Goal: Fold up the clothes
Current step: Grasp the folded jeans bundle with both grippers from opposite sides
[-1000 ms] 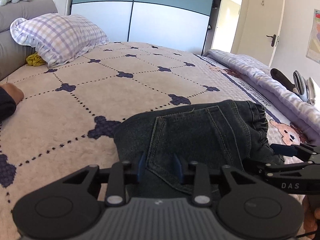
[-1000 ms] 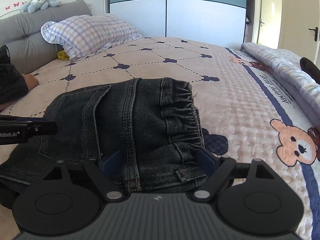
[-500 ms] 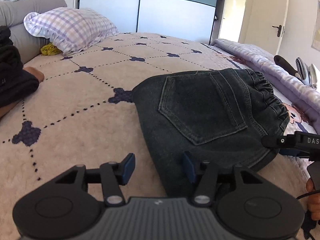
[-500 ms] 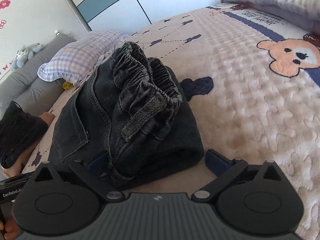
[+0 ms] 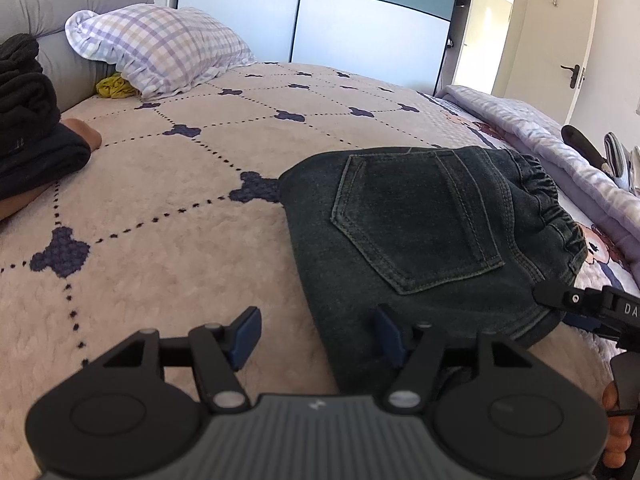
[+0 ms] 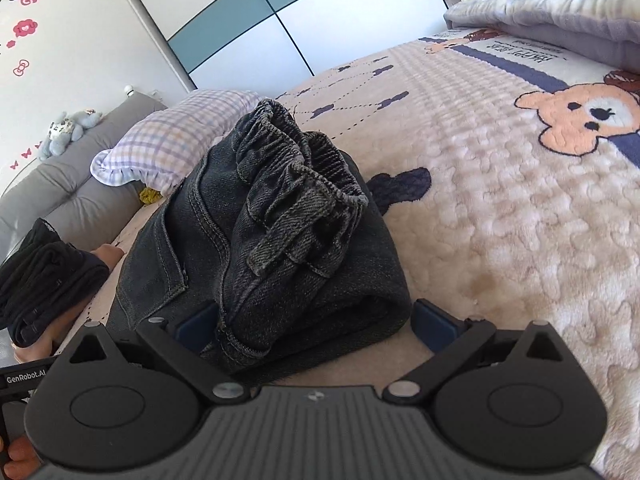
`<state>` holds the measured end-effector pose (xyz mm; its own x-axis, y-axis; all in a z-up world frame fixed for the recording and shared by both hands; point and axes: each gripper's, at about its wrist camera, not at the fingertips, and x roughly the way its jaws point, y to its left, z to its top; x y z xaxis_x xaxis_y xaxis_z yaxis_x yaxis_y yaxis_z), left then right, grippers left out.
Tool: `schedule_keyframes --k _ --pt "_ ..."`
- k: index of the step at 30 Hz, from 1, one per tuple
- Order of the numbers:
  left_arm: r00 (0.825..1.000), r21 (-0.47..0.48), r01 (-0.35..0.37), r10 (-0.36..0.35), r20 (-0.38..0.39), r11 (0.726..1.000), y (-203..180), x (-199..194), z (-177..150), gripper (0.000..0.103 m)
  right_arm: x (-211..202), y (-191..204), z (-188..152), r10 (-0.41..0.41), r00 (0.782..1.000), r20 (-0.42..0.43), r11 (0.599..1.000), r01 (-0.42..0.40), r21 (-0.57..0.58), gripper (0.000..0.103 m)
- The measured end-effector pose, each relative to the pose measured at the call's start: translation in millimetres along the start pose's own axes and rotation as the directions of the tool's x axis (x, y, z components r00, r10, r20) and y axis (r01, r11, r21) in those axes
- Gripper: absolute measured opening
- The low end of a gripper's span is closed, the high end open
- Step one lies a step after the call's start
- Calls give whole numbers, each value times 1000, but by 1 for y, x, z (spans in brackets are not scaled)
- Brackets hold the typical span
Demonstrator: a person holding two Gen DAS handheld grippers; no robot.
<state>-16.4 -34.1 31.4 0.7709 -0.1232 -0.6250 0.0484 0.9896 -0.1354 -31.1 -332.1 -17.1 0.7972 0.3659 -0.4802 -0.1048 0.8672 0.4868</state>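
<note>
Dark folded jeans [image 5: 420, 248] lie on the beige bed cover [image 5: 160, 220], back pocket facing up. My left gripper [image 5: 316, 336] hovers at their near left corner with its jaws opening; one blue pad is over the denim, the other over the cover, and neither presses. In the right wrist view the jeans [image 6: 280, 240] show their gathered elastic waistband on top. My right gripper [image 6: 316, 328] is wide open around that end of the stack, its pads standing off the cloth. The right gripper's finger [image 5: 580, 308] also reaches in at the jeans' right edge.
A checked pillow [image 5: 160, 48] and a yellow cloth [image 5: 114, 86] lie by the grey headboard [image 5: 80, 4]. A person's leg in dark clothing [image 5: 24, 120] rests at the left. A folded lilac quilt [image 5: 540, 136] runs along the bed's right side. Wardrobe doors [image 5: 360, 20] stand behind.
The left gripper let go of the jeans, drew back and spread its jaws. The right gripper rolled, sank to the waistband end and opened wider. The jeans now lie flat and folded.
</note>
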Motion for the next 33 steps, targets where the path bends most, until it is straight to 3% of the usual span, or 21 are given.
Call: schedule_keyframes --k 14,21,26,33 --pt "1000 -30 14 -14 -18 999 5 2 2 67 1 -4 -1 -1 1000 15 1000 1 -5 103" --pt "995 -115 80 -87 -55 990 19 8 11 76 -1 -5 -2 4 1000 20 1000 -4 -1 103" --pt "981 -212 169 -186 -59 962 27 13 16 82 -1 -5 -3 11 1000 23 1000 -11 3 103" --pt "975 -249 191 -213 -67 949 23 25 16 89 -3 -5 -4 17 999 27 1000 -17 7 103"
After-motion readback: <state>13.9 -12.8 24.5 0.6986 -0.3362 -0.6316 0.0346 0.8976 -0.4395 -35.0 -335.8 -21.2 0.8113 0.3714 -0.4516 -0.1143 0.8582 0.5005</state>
